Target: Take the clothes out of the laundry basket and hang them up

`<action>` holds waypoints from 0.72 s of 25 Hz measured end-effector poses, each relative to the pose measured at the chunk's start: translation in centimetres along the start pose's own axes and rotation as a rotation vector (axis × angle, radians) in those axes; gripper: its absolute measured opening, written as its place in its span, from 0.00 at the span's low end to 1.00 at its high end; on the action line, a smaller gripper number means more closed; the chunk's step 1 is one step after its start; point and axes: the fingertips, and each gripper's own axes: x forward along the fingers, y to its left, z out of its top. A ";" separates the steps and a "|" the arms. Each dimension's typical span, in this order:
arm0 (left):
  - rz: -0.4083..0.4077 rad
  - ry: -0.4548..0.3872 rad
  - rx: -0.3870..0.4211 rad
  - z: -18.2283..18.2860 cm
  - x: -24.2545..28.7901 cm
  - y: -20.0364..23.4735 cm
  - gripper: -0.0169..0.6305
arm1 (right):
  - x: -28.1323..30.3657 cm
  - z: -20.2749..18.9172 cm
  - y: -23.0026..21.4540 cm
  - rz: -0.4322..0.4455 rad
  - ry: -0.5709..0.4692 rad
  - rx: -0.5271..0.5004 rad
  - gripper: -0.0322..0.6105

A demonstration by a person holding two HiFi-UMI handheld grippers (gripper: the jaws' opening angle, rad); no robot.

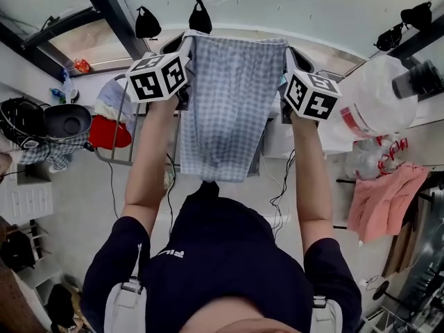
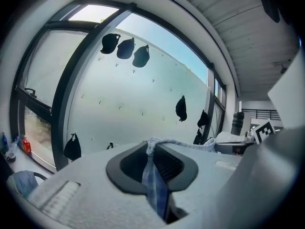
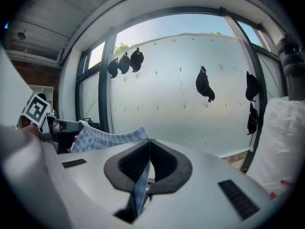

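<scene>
Head view, far left: a dark round-topped thing (image 1: 66, 121) sits on the floor, with checked cloth (image 1: 48, 151) beside it. Next, at left-centre, is a wire basket (image 1: 114, 159) with a red garment (image 1: 109, 132) and pale clothes in it. The left gripper (image 1: 177, 47) is upper centre-left, marker cube toward the camera, jaws clamped on the left top corner of the checked shorts (image 1: 229, 103). The shorts are out of the basket and spread flat between both grippers at top centre, waistband up, legs hanging toward the person's dark shirt (image 1: 222, 255). Black bag-like items (image 1: 200, 16) hang on the pale wall above. The right gripper (image 1: 297, 57) is upper centre-right, jaws clamped on the right top corner. A white plastic bag (image 1: 374, 96) is at right. A pink garment (image 1: 385, 200) is lower right, well apart from the shorts.

Left gripper view: the left gripper (image 2: 151, 149) pads are pinched on blue checked fabric (image 2: 155, 180), and the waistband edge runs off right.

Right gripper view: the right gripper (image 3: 145, 168) pads are closed on a thin fold of fabric. The rest of the shorts (image 3: 102, 138) is bunched at left-centre.
</scene>
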 end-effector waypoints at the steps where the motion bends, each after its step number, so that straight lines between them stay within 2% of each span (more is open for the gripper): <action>1: -0.004 0.006 -0.005 -0.1 1.0 0.5 0.09 | 1.0 0.0 -0.3 -0.005 0.005 0.003 0.06; 9: -0.031 0.106 -0.045 -3.4 8.4 4.9 0.09 | 8.4 -2.3 -2.1 -0.049 0.088 0.027 0.06; 18: -0.042 0.328 -0.062 -13.7 15.8 9.2 0.09 | 15.7 -12.0 -4.5 -0.099 0.276 0.108 0.06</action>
